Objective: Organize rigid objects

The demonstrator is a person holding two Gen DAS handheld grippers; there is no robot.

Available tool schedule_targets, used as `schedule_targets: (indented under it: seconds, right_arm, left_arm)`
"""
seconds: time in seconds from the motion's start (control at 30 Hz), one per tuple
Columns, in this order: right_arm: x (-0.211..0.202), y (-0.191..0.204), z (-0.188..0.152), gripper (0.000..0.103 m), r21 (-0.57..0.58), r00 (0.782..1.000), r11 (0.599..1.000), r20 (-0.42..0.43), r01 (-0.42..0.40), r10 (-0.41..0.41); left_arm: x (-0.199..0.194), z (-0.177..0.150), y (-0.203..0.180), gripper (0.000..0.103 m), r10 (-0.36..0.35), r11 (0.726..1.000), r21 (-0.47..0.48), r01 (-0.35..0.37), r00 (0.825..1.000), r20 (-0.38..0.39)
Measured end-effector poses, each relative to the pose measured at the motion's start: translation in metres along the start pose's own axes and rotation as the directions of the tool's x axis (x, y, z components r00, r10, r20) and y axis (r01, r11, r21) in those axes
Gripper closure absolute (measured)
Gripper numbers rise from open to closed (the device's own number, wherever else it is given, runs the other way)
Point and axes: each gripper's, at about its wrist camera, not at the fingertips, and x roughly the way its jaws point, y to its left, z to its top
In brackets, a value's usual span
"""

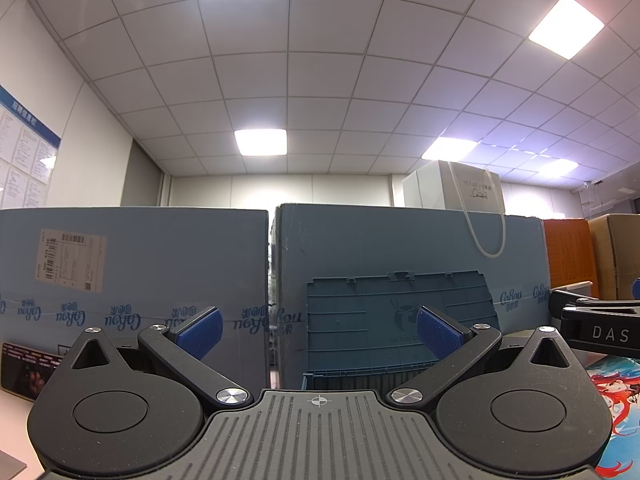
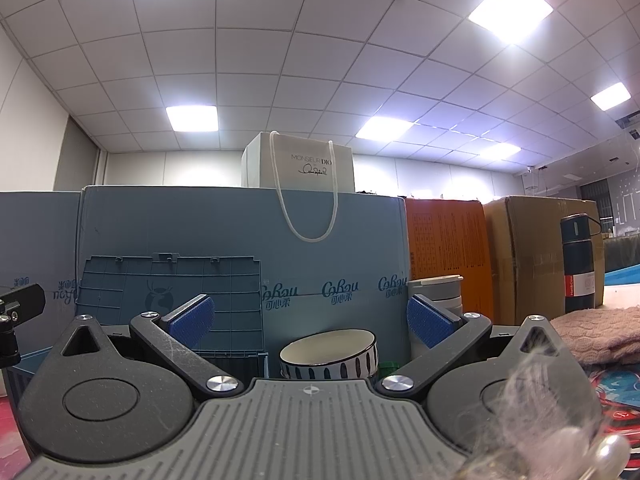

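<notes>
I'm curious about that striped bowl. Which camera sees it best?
The right wrist view: the striped bowl sits between the open right gripper fingers, ahead of them, rim and stripes visible. The left wrist view shows no bowl, only the blue crate lid ahead.

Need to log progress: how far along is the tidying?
Nothing looks sorted yet. The left gripper and right gripper are both open and hold nothing. The blue plastic storage bin stands lid-up; the striped ceramic bowl and grey lidded cup remain outside it.
</notes>
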Motion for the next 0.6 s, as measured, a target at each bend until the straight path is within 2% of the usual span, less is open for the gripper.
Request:
schedule_targets:
  seconds: [0.6]
  right_arm:
    - [-0.0005,0.0005,-0.0006,0.000,0.001,1.000,1.000,-0.002,-0.003,0.003]
  left_arm:
    - [0.0000,0.0001,0.0000,0.000,0.000,1.000,0.000,0.000,1.000,0.000]
